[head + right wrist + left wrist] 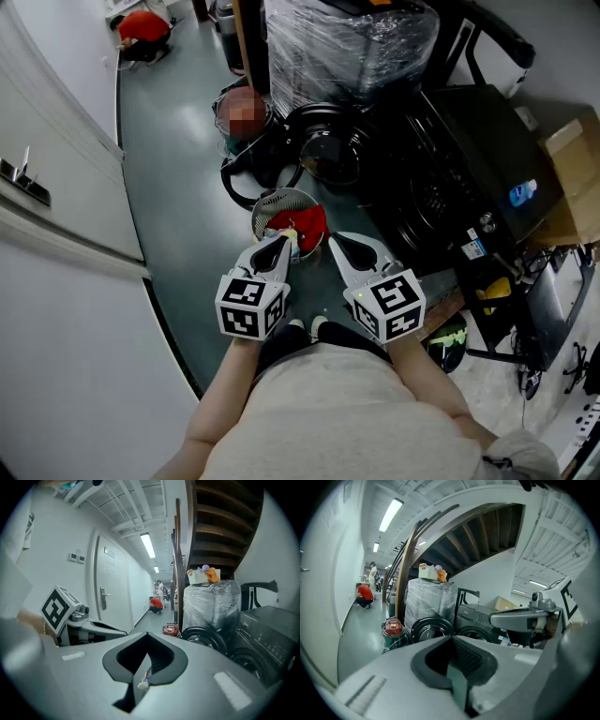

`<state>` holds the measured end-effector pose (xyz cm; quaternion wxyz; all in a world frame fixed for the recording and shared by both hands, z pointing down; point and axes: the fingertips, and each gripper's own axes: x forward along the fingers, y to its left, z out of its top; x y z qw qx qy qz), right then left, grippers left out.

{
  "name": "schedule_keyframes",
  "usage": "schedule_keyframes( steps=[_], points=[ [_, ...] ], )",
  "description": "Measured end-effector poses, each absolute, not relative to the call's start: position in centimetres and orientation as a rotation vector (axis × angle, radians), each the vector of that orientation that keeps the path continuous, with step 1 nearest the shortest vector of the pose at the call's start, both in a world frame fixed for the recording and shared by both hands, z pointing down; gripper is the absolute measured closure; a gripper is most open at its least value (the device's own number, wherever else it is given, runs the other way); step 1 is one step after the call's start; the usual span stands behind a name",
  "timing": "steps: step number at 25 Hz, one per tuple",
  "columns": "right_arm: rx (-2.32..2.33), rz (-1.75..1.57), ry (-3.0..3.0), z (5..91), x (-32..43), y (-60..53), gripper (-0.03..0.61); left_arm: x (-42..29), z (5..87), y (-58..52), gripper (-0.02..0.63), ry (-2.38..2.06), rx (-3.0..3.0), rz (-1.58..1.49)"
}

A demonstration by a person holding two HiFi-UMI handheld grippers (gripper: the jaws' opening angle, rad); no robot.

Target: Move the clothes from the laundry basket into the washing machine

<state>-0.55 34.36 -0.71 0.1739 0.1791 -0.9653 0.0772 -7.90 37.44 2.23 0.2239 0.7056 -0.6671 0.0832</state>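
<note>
Corridor floor: laundry basket holding red clothes. Left tool and right tool above it, both pressed together, empty.

Bare floor is running clear between the white wall at left and the black washing machines at right. The laundry basket is standing in this lane, open-topped, just ahead of the left gripper and right gripper. Beyond it, a vacuum cleaner and a wrapped pallet are blocking the way. A round machine door is crowding the basket's far right.
</note>
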Motion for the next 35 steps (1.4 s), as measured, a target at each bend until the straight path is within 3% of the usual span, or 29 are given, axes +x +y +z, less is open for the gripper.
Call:
schedule_keyframes(
  steps=[25, 35],
  points=[
    [0.478, 0.416, -2.788, 0.3, 3.2, 33.6, 0.554, -5.7, 3.5, 37.6, 0.614, -1.861, 1.907, 0.179],
    [0.472, 0.471, -2.738, 2.5, -1.0, 29.8, 0.553, -9.8, 6.3, 34.2, 0.614, -1.808, 1.854, 0.195]
  ],
)
